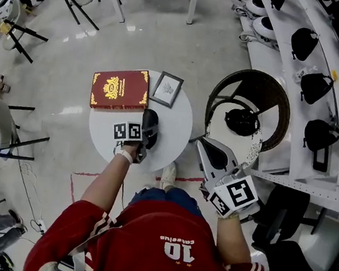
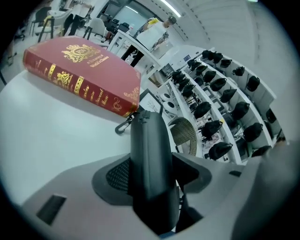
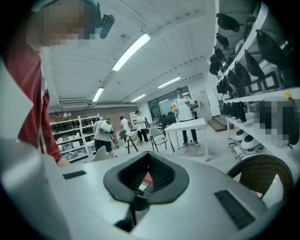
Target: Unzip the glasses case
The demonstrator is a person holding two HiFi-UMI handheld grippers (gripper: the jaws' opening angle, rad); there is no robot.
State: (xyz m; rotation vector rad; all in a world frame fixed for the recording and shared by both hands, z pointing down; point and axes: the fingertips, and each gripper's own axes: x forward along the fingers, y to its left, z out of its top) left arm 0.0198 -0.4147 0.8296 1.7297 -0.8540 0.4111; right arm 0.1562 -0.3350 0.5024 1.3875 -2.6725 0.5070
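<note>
Gripped between the jaws of the left gripper (image 1: 146, 138), the black case (image 1: 151, 121) is seen on the round white desk (image 1: 179, 130), between its middle and its near edge. Its far end is pointed at a corner of the red book (image 1: 119, 89), which is laid along the far left edge beside a small frame (image 1: 166, 89). The right gripper (image 1: 213, 155) is held off the desk's right edge, its jaws drawn together on nothing.

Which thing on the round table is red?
The book, red with gold decoration and lying flat. The picture frame beside it has a grey edge, and the glasses case is black.
</note>
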